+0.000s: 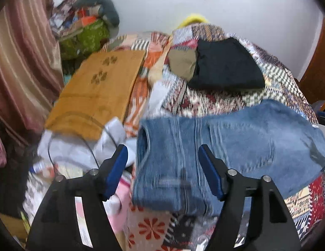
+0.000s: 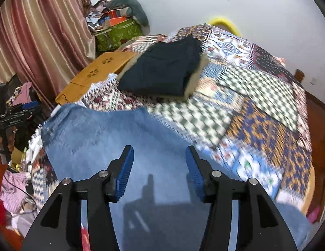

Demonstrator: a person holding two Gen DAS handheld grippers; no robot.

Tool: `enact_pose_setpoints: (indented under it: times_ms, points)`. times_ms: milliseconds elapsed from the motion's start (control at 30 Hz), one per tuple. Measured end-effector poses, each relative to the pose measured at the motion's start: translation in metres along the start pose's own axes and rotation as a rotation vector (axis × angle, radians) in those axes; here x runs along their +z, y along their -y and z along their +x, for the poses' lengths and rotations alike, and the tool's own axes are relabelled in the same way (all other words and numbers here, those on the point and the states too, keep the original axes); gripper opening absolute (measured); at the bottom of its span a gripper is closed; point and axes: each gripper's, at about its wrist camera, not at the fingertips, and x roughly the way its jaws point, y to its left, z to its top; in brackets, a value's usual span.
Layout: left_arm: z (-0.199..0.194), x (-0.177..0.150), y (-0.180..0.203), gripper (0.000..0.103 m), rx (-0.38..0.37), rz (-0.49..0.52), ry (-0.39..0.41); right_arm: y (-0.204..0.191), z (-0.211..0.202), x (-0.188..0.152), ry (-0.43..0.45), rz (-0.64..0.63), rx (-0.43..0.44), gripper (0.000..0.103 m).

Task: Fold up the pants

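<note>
Blue jeans (image 1: pixel 204 152) are lying folded on the patchwork bed (image 2: pixel 256 108). Left gripper (image 1: pixel 162 171) and right gripper (image 2: pixel 159 173) are hovering above, fingers apart, gripping nothing.

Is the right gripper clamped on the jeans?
No, the right gripper is open above the jeans, its blue pads wide apart with nothing between them.

The jeans (image 1: pixel 214 152) are light blue denim, folded into a broad, thick pad lying flat on the patchwork bed (image 2: pixel 256 108). Their seams and a pocket face up. One layered end hangs over the bed's near edge.
</note>
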Motion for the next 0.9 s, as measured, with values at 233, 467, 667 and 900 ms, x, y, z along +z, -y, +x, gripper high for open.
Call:
enact_pose_setpoints:
  times_ms: [233, 467, 667, 900]
  points:
    - [0.051, -0.053, -0.003, 0.074, 0.083, -0.039, -0.161, 0.028, -0.026, -0.056, -0.026, 0.091, -0.067, 0.049]
    - [0.055, -0.065, -0.024, 0.081, 0.019, -0.165, -0.171, 0.061, -0.019, -0.128, -0.123, 0.242, -0.092, 0.056]
    - [0.024, -0.043, 0.005, 0.079, 0.102, -0.065, -0.120, 0.085, -0.058, -0.159, -0.030, 0.384, -0.144, 0.058]
    - [-0.004, -0.009, 0.058, 0.079, 0.062, -0.007, -0.024, 0.132, -0.120, -0.200, 0.080, 0.501, -0.320, 0.059]
